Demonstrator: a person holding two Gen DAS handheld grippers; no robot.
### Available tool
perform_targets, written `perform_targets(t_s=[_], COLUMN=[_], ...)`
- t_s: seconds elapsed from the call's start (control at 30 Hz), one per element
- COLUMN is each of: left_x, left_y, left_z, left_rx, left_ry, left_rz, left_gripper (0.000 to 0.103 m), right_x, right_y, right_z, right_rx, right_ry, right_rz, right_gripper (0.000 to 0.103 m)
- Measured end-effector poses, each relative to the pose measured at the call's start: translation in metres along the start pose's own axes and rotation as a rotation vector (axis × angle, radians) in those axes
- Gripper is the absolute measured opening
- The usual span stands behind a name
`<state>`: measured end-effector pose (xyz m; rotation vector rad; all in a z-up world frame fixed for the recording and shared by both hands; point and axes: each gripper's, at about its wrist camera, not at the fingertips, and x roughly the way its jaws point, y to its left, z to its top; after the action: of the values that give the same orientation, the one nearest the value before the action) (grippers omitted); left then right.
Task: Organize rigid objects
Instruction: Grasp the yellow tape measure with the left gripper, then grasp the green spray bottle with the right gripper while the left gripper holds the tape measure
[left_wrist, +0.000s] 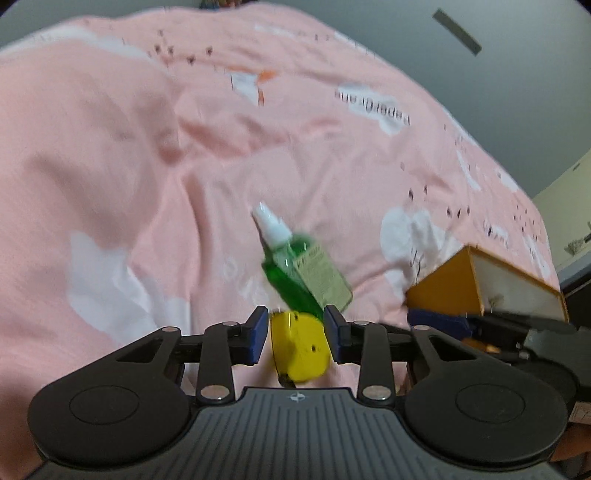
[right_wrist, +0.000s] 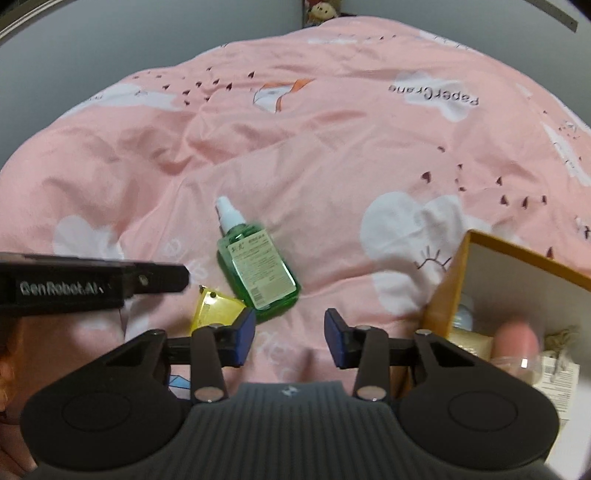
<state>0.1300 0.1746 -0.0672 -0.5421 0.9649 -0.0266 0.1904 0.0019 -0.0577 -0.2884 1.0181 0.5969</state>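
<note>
Blue-padded fingers (left_wrist: 263, 334) of the left gripper (left_wrist: 295, 332) stand apart around a yellow case (left_wrist: 299, 347) on the pink bed cover (left_wrist: 110, 166), not pressing it. Just beyond lies a green spray bottle (right_wrist: 255, 273). Right gripper (right_wrist: 290, 338) fingers released, empty, beside an orange box (right_wrist: 447, 288).

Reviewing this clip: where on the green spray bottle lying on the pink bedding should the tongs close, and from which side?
Probably across the green spray bottle's wide flat body, coming from above. It lies flat, label up, white nozzle pointing away, so the two narrow side edges are exposed for the pads. The nozzle is thin and tapered, a poorer hold. Mind the yellow object close by its near corner.
</note>
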Motion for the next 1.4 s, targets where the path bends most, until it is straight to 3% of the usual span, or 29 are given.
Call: perform_targets(t_s=[0.13,0.27,0.4,0.53,0.63,0.83,0.97,1.07,1.23,1.4], left_x=[0.023,0.038,0.049,0.056,0.05,0.032,0.039,0.054,0.048,0.021], left_y=[-0.002,-0.003,0.007,0.015,0.012,-0.001,-0.004,-0.004,-0.01,-0.016], left_z=[-0.007,-0.014,-0.013,-0.012,-0.013,-0.018,-0.017,-0.019,-0.024,-0.026], left_rx=[0.012,0.03,-0.035,-0.088,-0.077,-0.028,-0.028,-0.038,-0.016,0.02], left_ry=[0.066,0.083,0.102,0.098,0.076,0.029,0.045,0.082,0.043,-0.072], left_rz=[0.022,0.054,0.017,-0.036,-0.04,-0.05,-0.067,-0.071,-0.048,0.023], left_gripper=[0.04,0.04,0.043,0.044,0.034,0.024,0.024,0.024,0.022,0.022], right_x=[0.01,0.015,0.023,0.034,0.035,0.034,0.042,0.05,0.051,0.042], right_y=[-0.003,-0.006,-0.002,0.0,0.003,0.007,0.012,0.017,0.017,0.017], right_z=[0.0,-0.004,-0.007,-0.008,-0.008,-0.012,-0.016,-0.018,-0.019,-0.017], right_rx=[-0.016,-0.03,-0.069,-0.069,-0.086,-0.105,-0.1,-0.088,-0.081,-0.104], right_ry=[0.02,0.052,0.066,0.095,0.09,0.1,0.134,0.153,0.158,0.127], right_rz=[-0.056,-0.039,-0.039,-0.019,-0.025,-0.002,0.019,0.019,0.014,0.003], right_gripper=[0.034,0.033,0.031,0.017,0.016,0.014,0.013,0.006,0.006,0.008])
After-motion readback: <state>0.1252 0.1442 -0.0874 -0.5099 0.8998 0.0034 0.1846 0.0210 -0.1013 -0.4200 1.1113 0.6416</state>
